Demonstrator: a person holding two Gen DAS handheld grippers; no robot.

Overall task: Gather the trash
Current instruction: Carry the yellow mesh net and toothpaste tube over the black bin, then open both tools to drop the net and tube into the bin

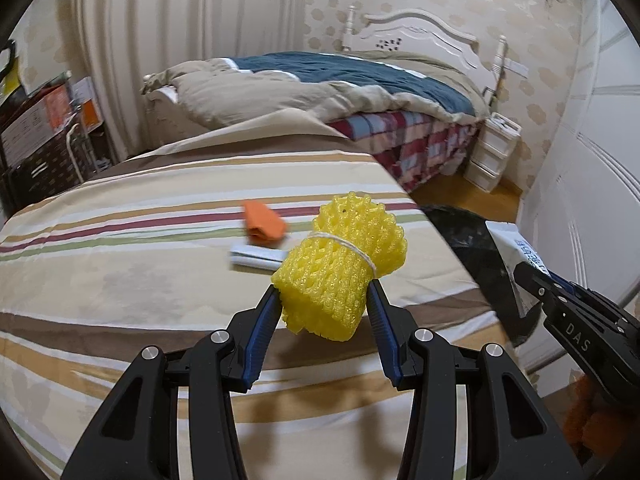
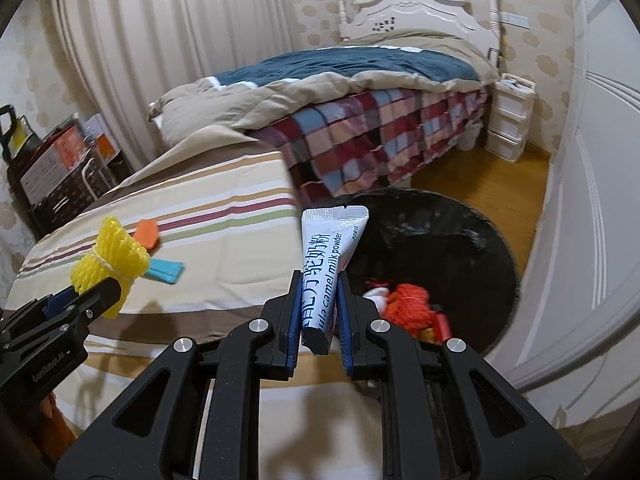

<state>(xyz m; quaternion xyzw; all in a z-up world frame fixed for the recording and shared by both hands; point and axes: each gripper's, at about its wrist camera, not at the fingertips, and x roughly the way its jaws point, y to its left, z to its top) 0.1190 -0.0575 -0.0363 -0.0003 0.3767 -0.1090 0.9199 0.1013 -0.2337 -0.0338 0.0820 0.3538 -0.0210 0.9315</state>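
While your right gripper (image 2: 318, 308) clamps the sachet (image 2: 326, 264) upright | bin (image 2: 472, 216) lies just right-ahead, nearer this hand | left gripper (image 1: 324, 300) grips the net (image 1: 340, 268) over the bed (image 1: 140, 248) | blurred scraps, possibly wrappers, remain there.

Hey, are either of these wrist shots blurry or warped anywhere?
Left wrist view: orange scrap and pale packet on the striped bedspread are smeared; the yellow foam net stays sharp. Right wrist view: sachet print legible, fisheye bends the wall edges.
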